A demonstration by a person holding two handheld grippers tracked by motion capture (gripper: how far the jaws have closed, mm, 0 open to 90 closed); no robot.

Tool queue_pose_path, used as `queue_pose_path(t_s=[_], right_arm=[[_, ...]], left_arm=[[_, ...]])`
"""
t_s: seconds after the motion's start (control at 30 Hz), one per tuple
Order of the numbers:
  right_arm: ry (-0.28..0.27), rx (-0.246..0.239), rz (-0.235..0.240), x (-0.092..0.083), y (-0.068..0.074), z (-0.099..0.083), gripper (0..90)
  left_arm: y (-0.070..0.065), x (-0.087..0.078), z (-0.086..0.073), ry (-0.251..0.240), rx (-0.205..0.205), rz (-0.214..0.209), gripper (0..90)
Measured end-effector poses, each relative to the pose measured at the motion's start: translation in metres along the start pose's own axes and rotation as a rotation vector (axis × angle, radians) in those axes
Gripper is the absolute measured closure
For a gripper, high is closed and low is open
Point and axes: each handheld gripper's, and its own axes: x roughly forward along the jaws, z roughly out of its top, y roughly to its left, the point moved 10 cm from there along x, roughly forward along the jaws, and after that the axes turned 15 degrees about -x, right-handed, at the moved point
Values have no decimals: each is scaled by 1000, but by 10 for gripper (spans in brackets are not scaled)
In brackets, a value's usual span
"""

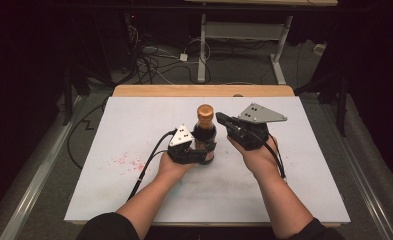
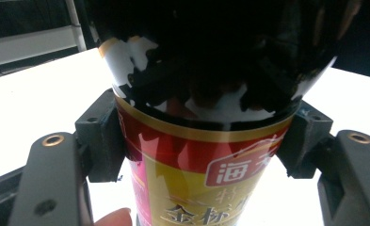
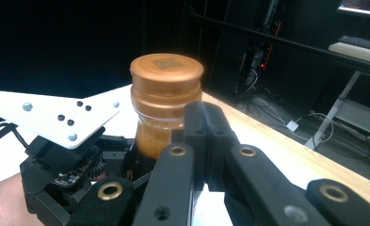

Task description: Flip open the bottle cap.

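Both forearms come in from the near edge of the white tabletop [image 1: 134,115], dark sleeves at the bottom of the high view.

Left tongs [image 1: 200,154]: clamped on the lower body of the dark glass sauce bottle with the red-and-gold label [image 1: 204,142]. Left gripper view confirms it: both black pads press the label [image 2: 197,174] from either side, one fingertip [image 2: 114,219] visible just below. Bottle stands upright near the middle of the tabletop, base on the surface.

Right tongs [image 1: 219,117]: jaws together, nothing between them. They sit just right of the bottle's neck, tips pointing at it, around the height of the copper-coloured round cap [image 1: 205,112]. In the right gripper view the closed jaws line up just in front of the cap [image 3: 166,77] and the orange-tinted neck under it; can't tell whether the tips actually touch the bottle or sit just off it.

Grey three-cornered plates top both tongs, black cables trail back along my wrists.

Faint pink-red speckled stain [image 1: 126,162] on the tabletop left of my left hand [image 1: 171,167], apart from the bottle.
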Motion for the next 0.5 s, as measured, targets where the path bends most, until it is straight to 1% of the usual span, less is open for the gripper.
queue_pose_path(t_s=[0.13,0.17,0.37,0.5], right_arm=[[3,-14,3,1,0,3,900],[3,-8,4,1,0,3,900],[11,-17,6,2,4,4,900],[17,-20,3,2,3,4,900]], left_arm=[[0,0,0,-1,1,2,283],[0,0,0,-1,0,2,283],[0,0,0,-3,0,3,282],[0,0,0,-5,0,4,282]])
